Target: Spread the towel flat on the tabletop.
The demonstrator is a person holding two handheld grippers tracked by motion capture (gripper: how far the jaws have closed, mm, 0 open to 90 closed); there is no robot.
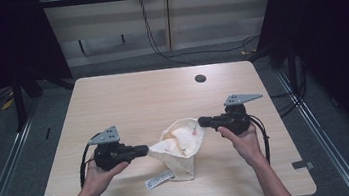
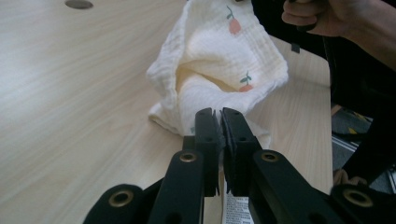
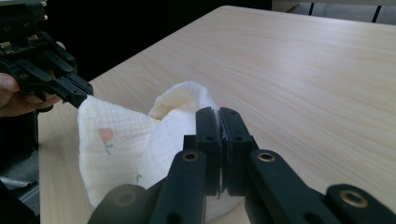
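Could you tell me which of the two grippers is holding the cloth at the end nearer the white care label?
The left gripper: the care label lies just beside its end of the cloth, while the right gripper pinches the far corner.

- The cloth [image 1: 181, 145] is cream-white with a fine crinkled weave, printed with small pink-orange fruit motifs on green stems; its inner fold looks a warmer pale yellow in the left gripper view [image 2: 219, 70].
- A white label [image 1: 160, 179] with dark print hangs at the cloth's edge.
- The table [image 1: 132, 98] is light beige wood grain, with a dark round hole [image 1: 200, 78] near its far edge.
- The left gripper [image 1: 144, 150] and the right gripper [image 1: 201, 122] are black, each topped by a grey plate; brass-coloured rivets show on the black jaws in both gripper views.
- The floor [image 1: 327, 124] around the table is dark grey.
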